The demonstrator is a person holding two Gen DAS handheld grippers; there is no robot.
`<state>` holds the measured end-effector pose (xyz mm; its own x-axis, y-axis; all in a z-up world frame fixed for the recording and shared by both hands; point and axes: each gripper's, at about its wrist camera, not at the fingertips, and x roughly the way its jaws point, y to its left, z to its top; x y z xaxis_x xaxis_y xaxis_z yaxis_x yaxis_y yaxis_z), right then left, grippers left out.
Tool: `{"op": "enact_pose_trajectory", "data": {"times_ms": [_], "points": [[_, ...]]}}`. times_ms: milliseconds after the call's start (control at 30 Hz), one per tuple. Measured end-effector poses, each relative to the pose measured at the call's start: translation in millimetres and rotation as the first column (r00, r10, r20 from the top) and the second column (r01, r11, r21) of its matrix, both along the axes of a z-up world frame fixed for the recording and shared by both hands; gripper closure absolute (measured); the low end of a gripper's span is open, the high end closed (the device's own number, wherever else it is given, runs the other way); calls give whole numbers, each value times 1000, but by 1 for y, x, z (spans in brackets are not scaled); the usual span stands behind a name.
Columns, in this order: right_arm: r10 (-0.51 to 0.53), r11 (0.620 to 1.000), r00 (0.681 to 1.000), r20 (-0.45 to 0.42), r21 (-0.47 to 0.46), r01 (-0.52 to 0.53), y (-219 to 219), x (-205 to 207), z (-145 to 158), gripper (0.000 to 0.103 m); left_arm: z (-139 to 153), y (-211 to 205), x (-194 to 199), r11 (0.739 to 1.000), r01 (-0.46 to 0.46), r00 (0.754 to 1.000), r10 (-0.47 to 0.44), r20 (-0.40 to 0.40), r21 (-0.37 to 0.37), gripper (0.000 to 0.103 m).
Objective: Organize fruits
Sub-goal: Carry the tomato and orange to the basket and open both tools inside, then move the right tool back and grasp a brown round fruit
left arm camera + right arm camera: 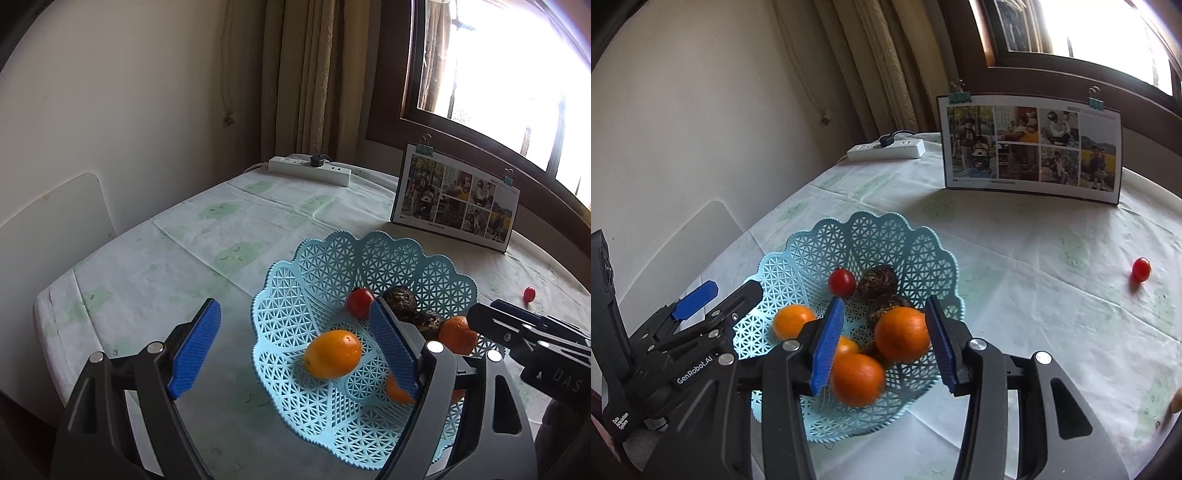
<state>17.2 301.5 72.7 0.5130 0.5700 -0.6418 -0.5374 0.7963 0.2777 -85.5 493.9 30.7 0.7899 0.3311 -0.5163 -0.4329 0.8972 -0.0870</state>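
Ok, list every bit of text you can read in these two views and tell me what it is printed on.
"GenRobot.AI": on the black body of the left gripper, right wrist view.
"DAS": on the black body of the right gripper, left wrist view; it may be cut off.
Small white label lower on the left gripper: too small to read reliably.
Heading and caption line on the photo collage card: too blurred to read.
Power strip: no legible text.

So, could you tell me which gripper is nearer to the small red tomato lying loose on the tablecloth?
The right gripper. It sits over the basket with the loose tomato off to its right; the left gripper is at the basket's far side.
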Motion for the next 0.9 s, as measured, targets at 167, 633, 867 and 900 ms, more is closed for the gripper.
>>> {"op": "enact_pose_trajectory", "data": {"times_ms": [167, 633, 867, 900], "points": [[-43, 999, 999, -11, 11, 43, -18, 1, -4, 54, 1, -5, 2, 1000, 7, 1000, -7, 0, 4, 19], [-188, 982, 982, -17, -35, 187, -87, 6, -22, 51, 11, -26, 5, 999, 42, 999, -42, 13, 18, 8], [-285, 957, 959, -4, -49, 284, -135, 6, -23, 51, 12, -45, 12, 996, 86, 996, -86, 6, 31, 7], [-297, 954, 955, -1, -54, 296, -141, 6, -23, 51, 13, -48, 12, 995, 90, 996, -90, 7, 33, 7]]}}
